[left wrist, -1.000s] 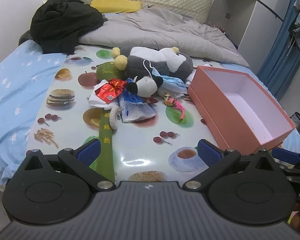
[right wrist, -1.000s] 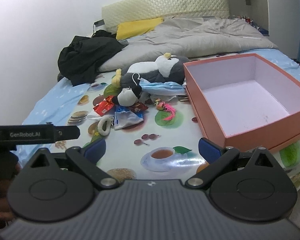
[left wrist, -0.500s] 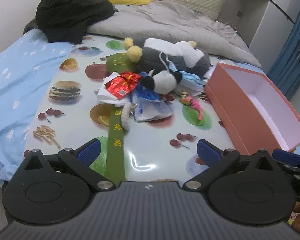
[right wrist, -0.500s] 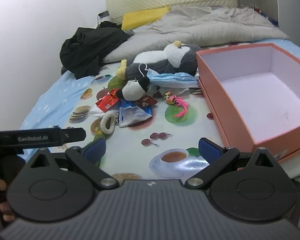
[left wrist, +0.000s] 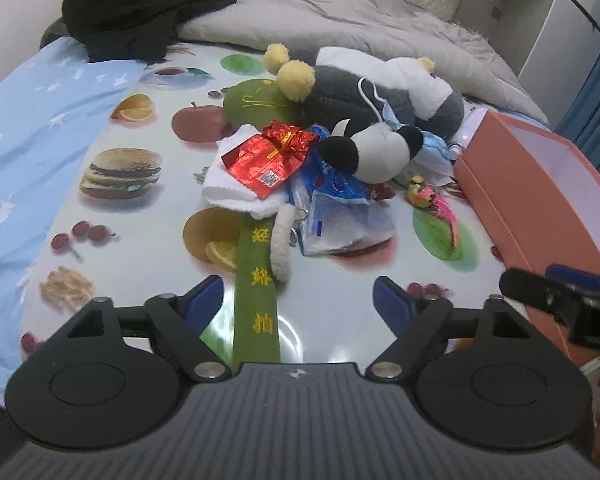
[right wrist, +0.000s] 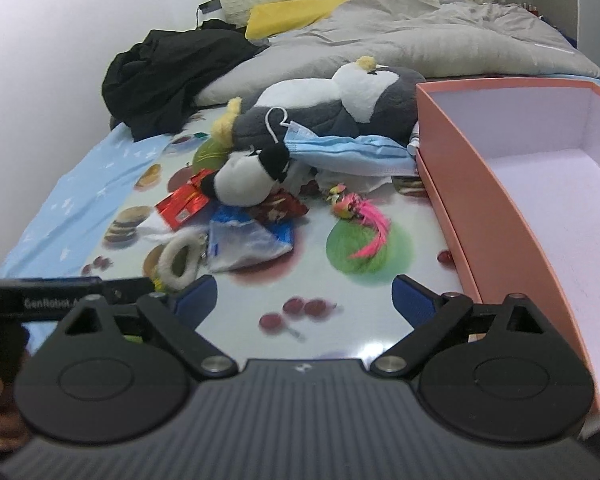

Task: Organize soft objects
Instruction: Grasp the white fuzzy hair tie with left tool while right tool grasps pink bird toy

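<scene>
A pile of soft things lies on a food-print sheet. A large grey-and-white penguin plush [left wrist: 380,80] [right wrist: 340,100] lies at the back. A small panda plush [left wrist: 372,152] [right wrist: 244,178] lies in front of it. A blue face mask [right wrist: 340,150], a white cloth [left wrist: 236,188], a fluffy white ring [left wrist: 282,240] [right wrist: 180,256], a green embroidered strap [left wrist: 256,300] and a pink feathered bird toy [left wrist: 432,200] [right wrist: 360,212] lie around. My left gripper [left wrist: 298,300] is open over the strap's near end. My right gripper [right wrist: 304,300] is open and empty, short of the pile.
An open orange box [left wrist: 540,200] [right wrist: 500,200] with an empty white inside stands on the right. Red foil wrappers [left wrist: 272,152] and a clear blue plastic bag [left wrist: 340,220] [right wrist: 248,240] lie in the pile. Black clothes [left wrist: 148,4], a grey duvet [left wrist: 360,12] and a yellow pillow [right wrist: 296,12] lie behind.
Both grippers have moved forward toward the pile, which now looms larger. The jaws stay open. Nothing on the sheet has moved.
</scene>
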A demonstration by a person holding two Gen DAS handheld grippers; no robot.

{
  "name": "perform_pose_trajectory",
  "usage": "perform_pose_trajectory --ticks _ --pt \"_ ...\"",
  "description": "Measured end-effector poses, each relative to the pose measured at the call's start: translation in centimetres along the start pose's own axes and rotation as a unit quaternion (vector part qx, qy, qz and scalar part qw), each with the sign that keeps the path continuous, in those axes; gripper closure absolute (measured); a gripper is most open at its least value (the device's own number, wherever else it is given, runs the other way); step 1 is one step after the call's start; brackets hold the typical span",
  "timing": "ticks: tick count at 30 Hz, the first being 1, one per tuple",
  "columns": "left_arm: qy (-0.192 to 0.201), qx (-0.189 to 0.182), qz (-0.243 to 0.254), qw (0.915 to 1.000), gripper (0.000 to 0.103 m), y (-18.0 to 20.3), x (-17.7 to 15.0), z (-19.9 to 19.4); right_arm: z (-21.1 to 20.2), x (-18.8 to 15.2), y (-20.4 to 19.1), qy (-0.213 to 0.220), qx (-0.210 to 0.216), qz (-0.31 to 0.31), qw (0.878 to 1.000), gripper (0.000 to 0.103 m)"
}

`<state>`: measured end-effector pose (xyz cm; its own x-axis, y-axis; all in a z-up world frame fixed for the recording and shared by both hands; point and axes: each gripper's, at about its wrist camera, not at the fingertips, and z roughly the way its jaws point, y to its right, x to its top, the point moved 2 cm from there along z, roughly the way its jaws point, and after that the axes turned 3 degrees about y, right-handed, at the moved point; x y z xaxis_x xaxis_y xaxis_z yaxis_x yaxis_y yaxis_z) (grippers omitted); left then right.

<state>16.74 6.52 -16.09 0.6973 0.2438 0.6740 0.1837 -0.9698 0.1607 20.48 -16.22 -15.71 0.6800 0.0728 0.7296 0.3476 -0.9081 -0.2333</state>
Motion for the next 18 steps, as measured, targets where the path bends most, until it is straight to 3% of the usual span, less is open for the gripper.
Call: perform_pose_trajectory --ticks 8,12,16,18 --pt "-0.007 -0.008 -0.008 0.9999 0.032 -0.4 1.8 3.9 5.8 1.9 0.8 0.005 -0.017 -0.02 1.0 0.007" --pt "-0.009 -0.012 -0.001 0.9999 0.042 -0.2 2.5 5.4 8.4 2.9 1.2 0.004 -0.02 -0.032 0.999 0.008" --pt "-0.017 -0.009 0.004 0.9998 0.054 -0.2 2.7 6.6 10.9 3.5 1.8 -0.003 -0.027 -0.045 0.999 0.023" --pt "-0.014 -0.007 0.006 0.9999 0.056 -0.2 2.8 6.9 12.1 3.6 2.1 -0.008 -0.03 -0.049 0.998 0.024"
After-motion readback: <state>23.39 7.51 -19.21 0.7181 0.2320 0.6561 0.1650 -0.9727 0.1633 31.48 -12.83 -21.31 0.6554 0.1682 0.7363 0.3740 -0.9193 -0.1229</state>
